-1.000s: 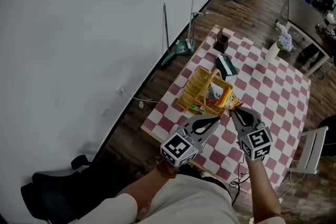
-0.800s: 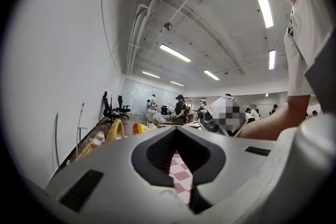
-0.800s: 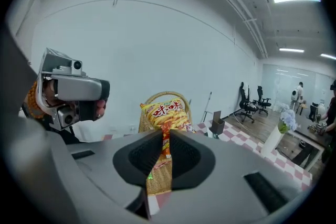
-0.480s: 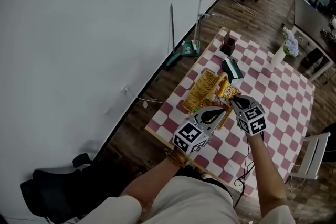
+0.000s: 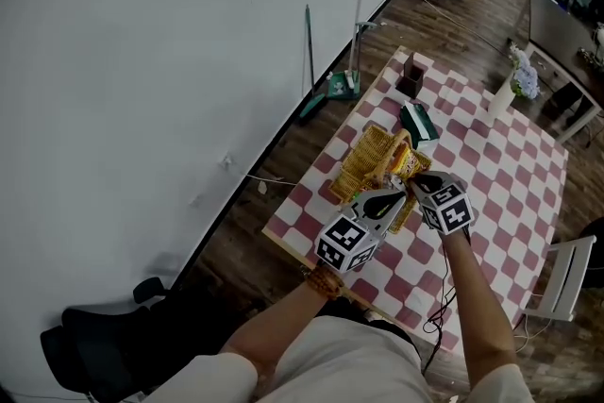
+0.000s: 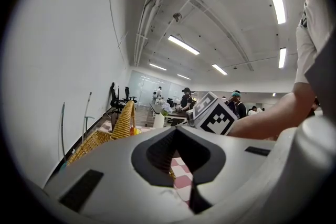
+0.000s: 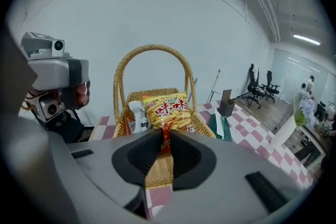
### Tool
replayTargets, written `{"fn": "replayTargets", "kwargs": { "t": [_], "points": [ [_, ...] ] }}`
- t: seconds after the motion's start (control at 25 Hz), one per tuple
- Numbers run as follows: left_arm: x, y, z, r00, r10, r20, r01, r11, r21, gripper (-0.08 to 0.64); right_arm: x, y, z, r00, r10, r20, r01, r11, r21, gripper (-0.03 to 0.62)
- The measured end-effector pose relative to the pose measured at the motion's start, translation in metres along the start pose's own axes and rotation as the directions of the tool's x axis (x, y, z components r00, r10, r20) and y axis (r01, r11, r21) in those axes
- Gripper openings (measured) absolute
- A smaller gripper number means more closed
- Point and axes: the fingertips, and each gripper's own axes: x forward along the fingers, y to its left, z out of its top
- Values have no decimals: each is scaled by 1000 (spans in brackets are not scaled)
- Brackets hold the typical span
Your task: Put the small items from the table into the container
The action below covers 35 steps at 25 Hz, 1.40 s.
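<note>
Left gripper (image 6: 176, 131): jaws together, nothing held; it sits at the wicker basket's (image 5: 363, 160) 6 o'clock.
Snack bag (image 7: 165, 107): in the basket, leaning beside a white packet (image 7: 137, 115). In the right gripper view its long axis runs 6 to 12 o'clock, with the red seam at 6.
Right gripper (image 7: 164, 134): jaws opening, tips on that seam.
Progress: two items are in. Likely left are the green pack (image 5: 418, 123) and dark box (image 5: 411, 71), on the table (image 5: 491, 175) at the basket's 1 o'clock.

table (image 5: 491, 175): wearing red-and-white checked cloth | basket (image 5: 363, 160): sitting near its left edge | green box (image 5: 418, 123): lying just beyond basket | brown box (image 5: 410, 75): standing at far corner | vase (image 5: 497, 99): standing further right
</note>
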Motion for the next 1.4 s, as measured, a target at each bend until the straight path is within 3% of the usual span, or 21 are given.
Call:
{"fn": "replayTargets", "kwargs": {
  "t": [0.2, 0.52, 0.72, 0.88, 1.08, 1.24, 1.4],
  "points": [
    [-1, -2, 0, 1000, -1, -3, 1, 1000, -3, 25, -8, -2, 3, 999, -8, 50, 6, 999, 44, 126],
    [0, -14, 4, 1000, -27, 4, 27, 1000, -3, 25, -43, 0, 12, 989, -38, 140, 28, 997, 76, 126],
    [0, -31, 13, 998, -57, 18, 57, 998, 3, 25, -85, 8, 15, 971, -67, 231, 41, 992, 116, 126],
    [-2, -49, 25, 995, -90, 43, 90, 996, 15, 25, -125, 14, 21, 941, -95, 324, 46, 987, 156, 126],
    [-2, -83, 45, 985, -152, 85, 149, 988, 35, 25, -184, 20, 27, 883, -150, 445, 65, 977, 201, 126],
    [-5, -117, 62, 969, -218, 116, 212, 975, 59, 25, -236, 26, 33, 834, -214, 509, 105, 966, 235, 115],
    [-8, -145, 76, 950, -277, 145, 268, 960, 82, 25, -275, 36, 32, 802, -249, 543, 137, 961, 239, 91]
  ]
}}
